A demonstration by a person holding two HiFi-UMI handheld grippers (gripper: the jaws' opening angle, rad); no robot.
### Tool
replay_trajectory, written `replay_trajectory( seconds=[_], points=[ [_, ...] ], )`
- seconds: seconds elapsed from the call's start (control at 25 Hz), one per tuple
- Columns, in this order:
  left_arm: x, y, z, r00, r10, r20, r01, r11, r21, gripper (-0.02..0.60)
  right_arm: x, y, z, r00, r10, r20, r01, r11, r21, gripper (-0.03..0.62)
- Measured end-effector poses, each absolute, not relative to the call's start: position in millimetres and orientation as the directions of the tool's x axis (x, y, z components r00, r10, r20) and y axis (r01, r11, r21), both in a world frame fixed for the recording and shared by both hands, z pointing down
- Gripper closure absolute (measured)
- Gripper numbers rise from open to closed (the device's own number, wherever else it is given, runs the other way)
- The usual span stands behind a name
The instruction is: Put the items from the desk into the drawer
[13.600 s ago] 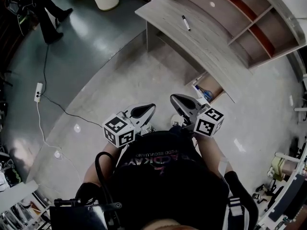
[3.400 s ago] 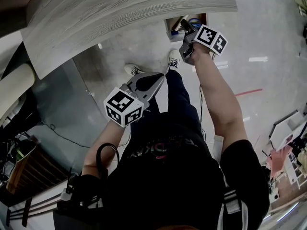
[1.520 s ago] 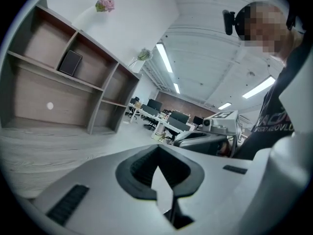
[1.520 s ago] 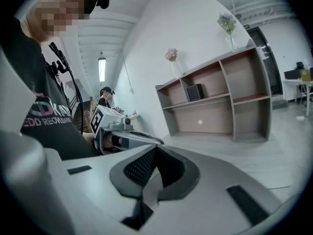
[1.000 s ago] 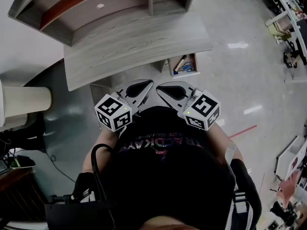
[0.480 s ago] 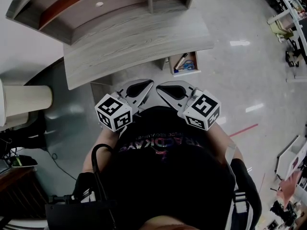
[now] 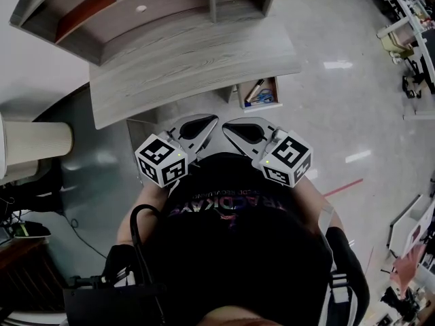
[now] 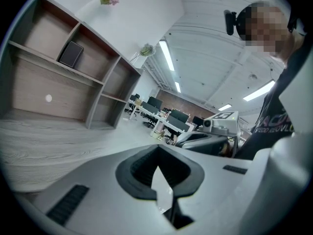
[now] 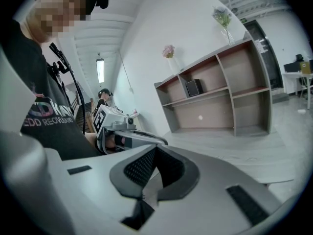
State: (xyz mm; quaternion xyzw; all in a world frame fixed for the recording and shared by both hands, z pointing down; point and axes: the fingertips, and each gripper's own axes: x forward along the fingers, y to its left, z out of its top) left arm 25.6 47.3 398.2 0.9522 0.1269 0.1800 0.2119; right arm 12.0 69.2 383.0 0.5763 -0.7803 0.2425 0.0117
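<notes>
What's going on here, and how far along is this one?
A person stands at the desk, holding both claws close to the chest. The left claw and the right claw are shut and empty. The desk top looks bare. The drawer under its right end stands open, with a pen and a blue thing inside.
</notes>
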Motion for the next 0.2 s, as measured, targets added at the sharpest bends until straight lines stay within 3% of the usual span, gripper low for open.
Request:
replay_trajectory(
  seconds=[0.2],
  points=[
    [25.4, 45.5, 398.2, 0.907, 0.315, 0.281, 0.162, -0.873, 0.46, 0.571, 11.1, 69.5, 383.5, -0.335, -0.892, 0.302, -0.905, 0.217, -0.365, 0.577]
  ],
)
